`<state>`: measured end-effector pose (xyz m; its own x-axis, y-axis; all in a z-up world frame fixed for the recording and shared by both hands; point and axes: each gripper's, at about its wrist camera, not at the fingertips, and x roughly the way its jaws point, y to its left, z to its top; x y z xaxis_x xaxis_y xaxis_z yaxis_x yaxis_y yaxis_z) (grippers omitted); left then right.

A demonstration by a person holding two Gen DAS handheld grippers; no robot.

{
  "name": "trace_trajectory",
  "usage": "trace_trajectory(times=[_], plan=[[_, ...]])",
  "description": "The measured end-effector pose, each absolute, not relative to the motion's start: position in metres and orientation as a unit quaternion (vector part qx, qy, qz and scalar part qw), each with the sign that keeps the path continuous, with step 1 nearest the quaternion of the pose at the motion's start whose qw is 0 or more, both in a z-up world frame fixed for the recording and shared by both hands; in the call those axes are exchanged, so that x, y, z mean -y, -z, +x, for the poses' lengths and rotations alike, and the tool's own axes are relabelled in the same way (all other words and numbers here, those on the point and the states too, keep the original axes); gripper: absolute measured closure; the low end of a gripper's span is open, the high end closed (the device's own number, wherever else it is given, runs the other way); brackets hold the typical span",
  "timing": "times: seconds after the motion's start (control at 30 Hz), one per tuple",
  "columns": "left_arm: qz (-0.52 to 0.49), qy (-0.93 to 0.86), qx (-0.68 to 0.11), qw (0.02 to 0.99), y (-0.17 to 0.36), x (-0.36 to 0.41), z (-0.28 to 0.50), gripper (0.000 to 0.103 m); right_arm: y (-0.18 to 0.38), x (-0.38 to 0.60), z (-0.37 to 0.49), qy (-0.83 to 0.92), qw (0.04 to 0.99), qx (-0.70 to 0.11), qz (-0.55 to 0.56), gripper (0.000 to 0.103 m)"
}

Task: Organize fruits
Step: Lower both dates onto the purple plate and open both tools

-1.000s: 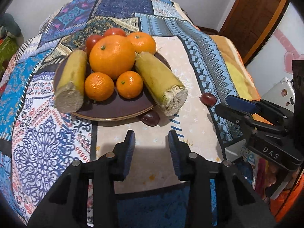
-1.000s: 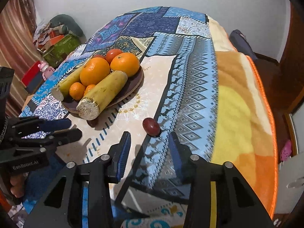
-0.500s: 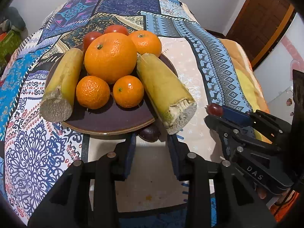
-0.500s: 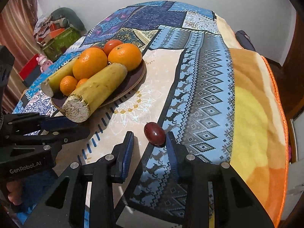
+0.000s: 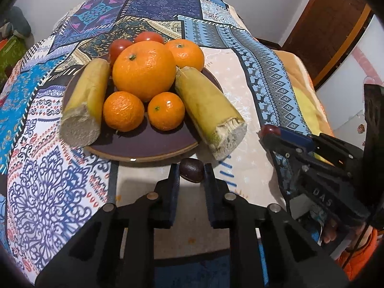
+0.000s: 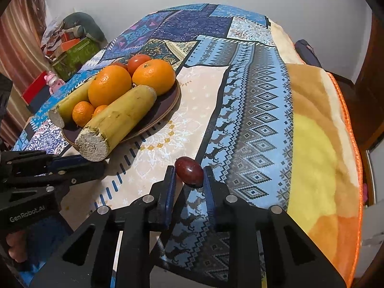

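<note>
A dark purple plate (image 5: 144, 144) holds a big orange (image 5: 144, 70), smaller oranges, two tomatoes and two sugarcane pieces (image 5: 208, 110). A dark red jujube (image 5: 192, 173) lies on the cloth just in front of the plate, between the fingers of my left gripper (image 5: 190, 175), which is open around it. In the right wrist view a second dark red jujube (image 6: 189, 171) lies on the cloth between the fingers of my right gripper (image 6: 189, 175), also open around it. The plate (image 6: 172, 100) is to the left there.
The table is covered by a patterned blue cloth (image 6: 252, 110) with a yellow-orange blanket (image 6: 319, 156) at its right edge. Boxes and clutter (image 6: 72, 50) stand beyond the far left. A brown door (image 5: 331, 19) is at the right.
Both grippers have moved forward and narrowed, so that each jujube now sits between its fingers. The fruit on the plate has not moved.
</note>
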<state>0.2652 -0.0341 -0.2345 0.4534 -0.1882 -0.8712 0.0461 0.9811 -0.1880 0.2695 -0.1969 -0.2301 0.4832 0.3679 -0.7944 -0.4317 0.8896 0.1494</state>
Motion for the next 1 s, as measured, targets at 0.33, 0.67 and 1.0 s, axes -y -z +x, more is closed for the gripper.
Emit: trace_trajectory(times=[0.33, 0.67, 1.0], plan=[[-0.063, 0.054, -0.487, 0.870, 0.202, 0.009, 0.241, 0.084, 0.199, 0.196, 0.259, -0.239, 0.875, -0.421, -0.034, 0.082], [-0.064, 0.030, -0.444, 0.893, 0.163, -0.031, 0.245, 0.084, 0.169, 0.161, 0.255, -0.277, 0.880, -0.384, -0.036, 0.082], [-0.051, 0.030, -0.433, 0.899, 0.159, -0.041, 0.271, 0.084, 0.172, 0.117, 0.270, -0.301, 0.872, -0.383, -0.053, 0.082]])
